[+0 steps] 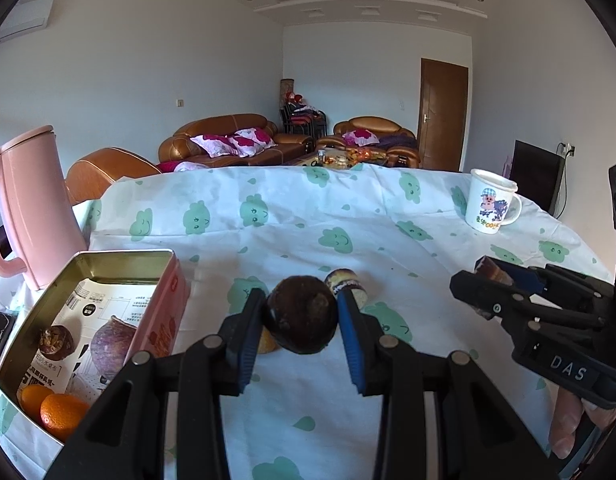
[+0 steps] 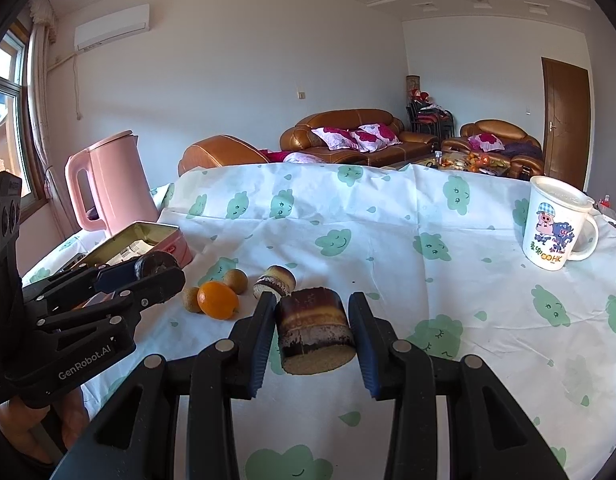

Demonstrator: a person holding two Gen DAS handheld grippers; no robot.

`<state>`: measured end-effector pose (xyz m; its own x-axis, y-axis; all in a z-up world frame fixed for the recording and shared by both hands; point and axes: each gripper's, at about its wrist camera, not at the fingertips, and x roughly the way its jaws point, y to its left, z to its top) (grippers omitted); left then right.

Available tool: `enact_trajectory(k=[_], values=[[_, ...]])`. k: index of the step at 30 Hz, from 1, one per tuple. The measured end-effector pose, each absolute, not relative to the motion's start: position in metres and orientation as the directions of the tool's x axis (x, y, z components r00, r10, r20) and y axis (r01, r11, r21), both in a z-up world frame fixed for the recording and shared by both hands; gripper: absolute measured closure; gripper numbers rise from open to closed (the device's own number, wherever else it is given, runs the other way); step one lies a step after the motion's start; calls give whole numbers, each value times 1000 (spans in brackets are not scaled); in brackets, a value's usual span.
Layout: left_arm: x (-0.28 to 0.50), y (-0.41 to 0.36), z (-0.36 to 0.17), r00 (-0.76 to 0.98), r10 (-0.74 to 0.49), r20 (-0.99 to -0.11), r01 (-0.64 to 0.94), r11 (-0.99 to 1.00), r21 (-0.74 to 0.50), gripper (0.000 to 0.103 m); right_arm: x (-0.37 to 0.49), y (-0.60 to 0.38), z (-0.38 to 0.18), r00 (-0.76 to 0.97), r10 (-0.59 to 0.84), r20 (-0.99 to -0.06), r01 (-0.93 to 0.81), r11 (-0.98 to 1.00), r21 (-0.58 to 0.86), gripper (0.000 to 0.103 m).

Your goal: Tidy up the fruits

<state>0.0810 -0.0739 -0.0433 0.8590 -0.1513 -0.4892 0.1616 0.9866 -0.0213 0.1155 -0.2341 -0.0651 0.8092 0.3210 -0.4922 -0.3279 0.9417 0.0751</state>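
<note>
A cloud-print tablecloth (image 2: 387, 216) covers the table, bearing a pink kettle (image 2: 116, 184), tin (image 1: 170, 300), mug (image 2: 555, 228) and orange (image 2: 218, 300).

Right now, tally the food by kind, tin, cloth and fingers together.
Oranges: 3
Dark brown round fruits: 2
Small tan fruits: 2
Purple bulb: 1
Layered cake pieces: 2
Total: 10
</note>
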Motion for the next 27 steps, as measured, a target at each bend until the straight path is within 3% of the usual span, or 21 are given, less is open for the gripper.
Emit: enact_trajectory(k=[14,27], values=[[72,-71,-38,891,-124,-437,130,991,-16,64,98,-228,-57,848,328,-415,-355,935,13,63],[71,-62,-39,885,-126,-449,125,992,-30,64,104,-216,-61,830,308,-464,-357,934,-19,63]])
